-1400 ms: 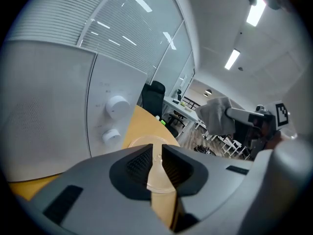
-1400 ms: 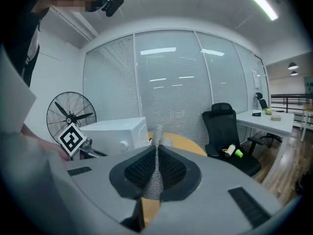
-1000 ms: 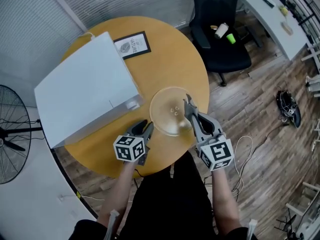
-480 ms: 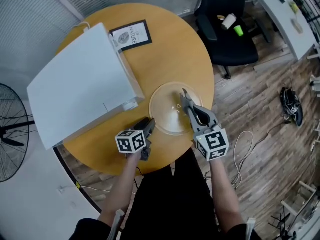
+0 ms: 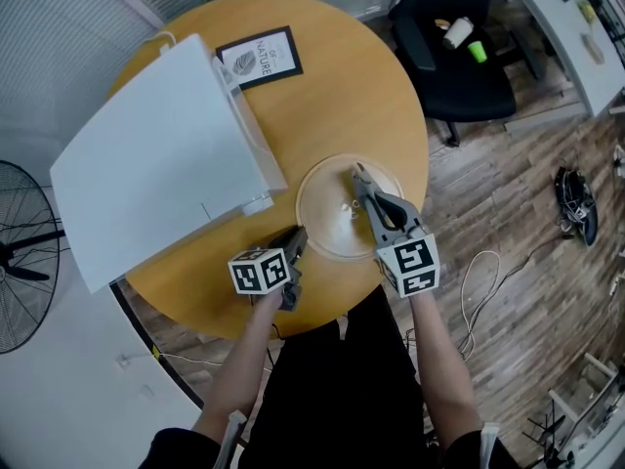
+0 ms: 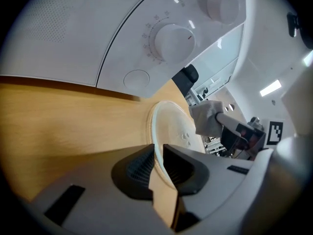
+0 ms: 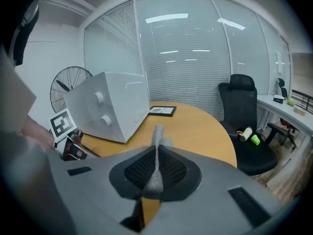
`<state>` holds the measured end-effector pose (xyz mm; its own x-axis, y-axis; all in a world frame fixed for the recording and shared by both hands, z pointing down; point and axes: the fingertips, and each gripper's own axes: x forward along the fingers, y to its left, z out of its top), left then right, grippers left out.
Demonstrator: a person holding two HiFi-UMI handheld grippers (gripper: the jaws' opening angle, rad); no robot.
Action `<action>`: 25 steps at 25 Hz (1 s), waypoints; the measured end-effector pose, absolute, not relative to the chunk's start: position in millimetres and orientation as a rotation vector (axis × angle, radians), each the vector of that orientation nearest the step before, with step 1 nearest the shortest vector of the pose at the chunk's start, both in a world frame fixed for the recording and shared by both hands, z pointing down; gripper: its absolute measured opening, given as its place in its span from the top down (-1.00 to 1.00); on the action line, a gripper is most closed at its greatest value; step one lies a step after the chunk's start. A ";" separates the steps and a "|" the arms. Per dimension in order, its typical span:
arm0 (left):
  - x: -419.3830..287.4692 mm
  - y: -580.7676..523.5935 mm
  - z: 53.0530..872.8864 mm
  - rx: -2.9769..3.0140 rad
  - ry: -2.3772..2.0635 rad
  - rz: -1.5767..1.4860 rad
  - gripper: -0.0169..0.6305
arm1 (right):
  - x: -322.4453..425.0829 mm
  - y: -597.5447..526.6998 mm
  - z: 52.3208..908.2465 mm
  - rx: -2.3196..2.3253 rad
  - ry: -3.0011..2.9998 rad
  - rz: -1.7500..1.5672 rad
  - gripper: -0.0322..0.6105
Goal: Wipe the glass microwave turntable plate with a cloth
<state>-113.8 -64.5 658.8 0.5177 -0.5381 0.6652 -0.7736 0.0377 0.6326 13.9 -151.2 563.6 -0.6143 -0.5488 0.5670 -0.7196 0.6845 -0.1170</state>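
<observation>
Stiff, slick and breakable, the glass turntable plate (image 5: 327,208) lies flat on the table (image 5: 361,86) beside the microwave (image 5: 156,174); we hold it by the rim, which only the left gripper view shows pinched by the left gripper (image 6: 157,158), its jaws just closing, while the right gripper (image 7: 155,166) clamps the soft cloth (image 7: 157,133).

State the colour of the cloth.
The cloth is light grey, finely textured; clearest in the right gripper view.

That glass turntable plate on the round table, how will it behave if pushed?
The glass turntable plate looks stiff and probably fragile, being clear glass. Lying flat on the smooth wooden table, it would likely slide, not tip. Its thin rim may be slippery.
</observation>
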 end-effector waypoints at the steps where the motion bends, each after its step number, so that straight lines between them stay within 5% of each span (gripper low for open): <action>1: -114.1 -64.6 659.2 1.628 -1.139 0.263 0.79 | 11.4 -152.7 570.1 0.967 -2.387 0.454 0.83; 25: -116.0 -64.6 662.6 1.606 -1.140 0.279 0.83 | -80.8 -175.5 660.0 0.630 -2.204 0.317 0.83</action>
